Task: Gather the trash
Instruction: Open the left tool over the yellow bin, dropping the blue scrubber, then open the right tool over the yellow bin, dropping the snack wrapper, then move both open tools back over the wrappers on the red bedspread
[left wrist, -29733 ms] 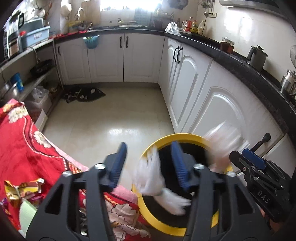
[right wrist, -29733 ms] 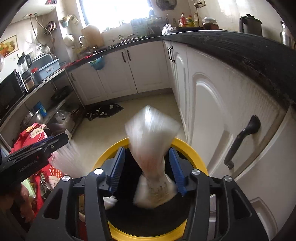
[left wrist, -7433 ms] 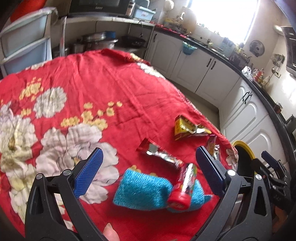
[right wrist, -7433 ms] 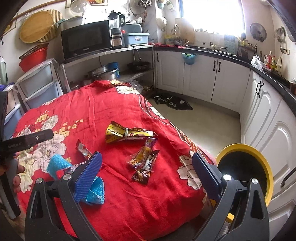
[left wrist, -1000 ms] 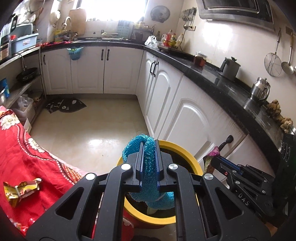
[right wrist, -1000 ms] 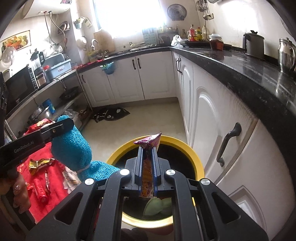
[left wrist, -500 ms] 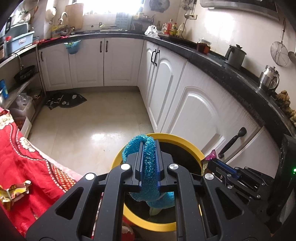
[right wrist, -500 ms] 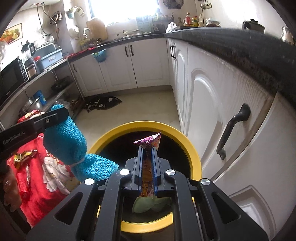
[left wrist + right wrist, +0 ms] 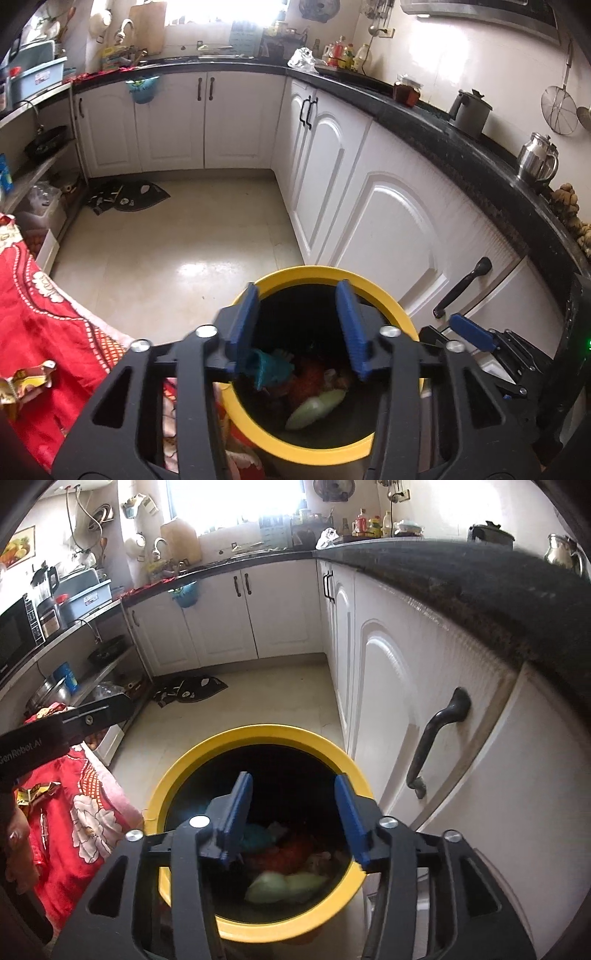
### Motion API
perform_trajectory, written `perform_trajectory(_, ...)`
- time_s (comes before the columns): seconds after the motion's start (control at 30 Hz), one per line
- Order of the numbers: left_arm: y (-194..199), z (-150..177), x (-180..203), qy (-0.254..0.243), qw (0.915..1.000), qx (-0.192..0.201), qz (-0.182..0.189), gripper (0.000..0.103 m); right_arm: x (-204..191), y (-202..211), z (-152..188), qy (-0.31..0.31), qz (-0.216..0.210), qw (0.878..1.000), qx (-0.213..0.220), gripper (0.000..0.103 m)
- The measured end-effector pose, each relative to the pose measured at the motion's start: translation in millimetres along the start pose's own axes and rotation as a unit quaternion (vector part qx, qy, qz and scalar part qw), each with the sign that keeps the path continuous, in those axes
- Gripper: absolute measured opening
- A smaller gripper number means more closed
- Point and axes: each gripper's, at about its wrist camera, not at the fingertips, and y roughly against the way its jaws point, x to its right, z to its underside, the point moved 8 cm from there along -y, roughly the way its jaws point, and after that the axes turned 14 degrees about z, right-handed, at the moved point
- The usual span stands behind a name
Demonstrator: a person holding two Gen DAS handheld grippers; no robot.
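While both grippers just spread empty, the teal cloth lies crumpled in the bin.

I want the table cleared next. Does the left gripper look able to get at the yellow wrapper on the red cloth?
Probably yes. The left gripper hangs open and empty over the bin, and the yellow wrapper lies uncovered on the red cloth beside it, nothing between.

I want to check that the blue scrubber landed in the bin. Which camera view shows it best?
The left wrist view: the blue scrubber lies sharp among the trash inside the yellow bin, beside the left tong finger. The right wrist view shows only a blurred blue patch, partly hidden.
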Motion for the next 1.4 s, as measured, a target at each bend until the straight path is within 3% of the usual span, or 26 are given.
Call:
perform_trajectory(0.17,22.0,-4.0,-5.4,0.014,0.9998,0.017,-0.002,0.063,-4.0,17.1,-3.3,0.005,0.000,1.000,0.016,0.062)
perform_trajectory(0.3,41.4,-5.9,-8.4,0.021,0.9993,0.031,-0.003,0.092,-7.9,34.5,-7.0,0.007,0.001,0.999,0.033,0.072)
perform_trajectory(0.5,69.9,-6.3,-10.7,0.021,0.9987,0.046,-0.009,0.092,-9.6,62.8,-11.4,0.003,0.000,0.998,0.059,0.082)
perform_trajectory(0.8,110.3,-4.2,-13.7,0.029,0.9970,0.071,-0.013,0.092,-13.9,99.2,-18.6,0.002,-0.010,0.996,0.089,0.087)
perform_trajectory(1.4,176.5,15.5,-48.1,0.061,0.9904,0.113,-0.051,0.092,-60.4,137.6,-19.9,0.029,-0.051,0.992,0.112,0.090)
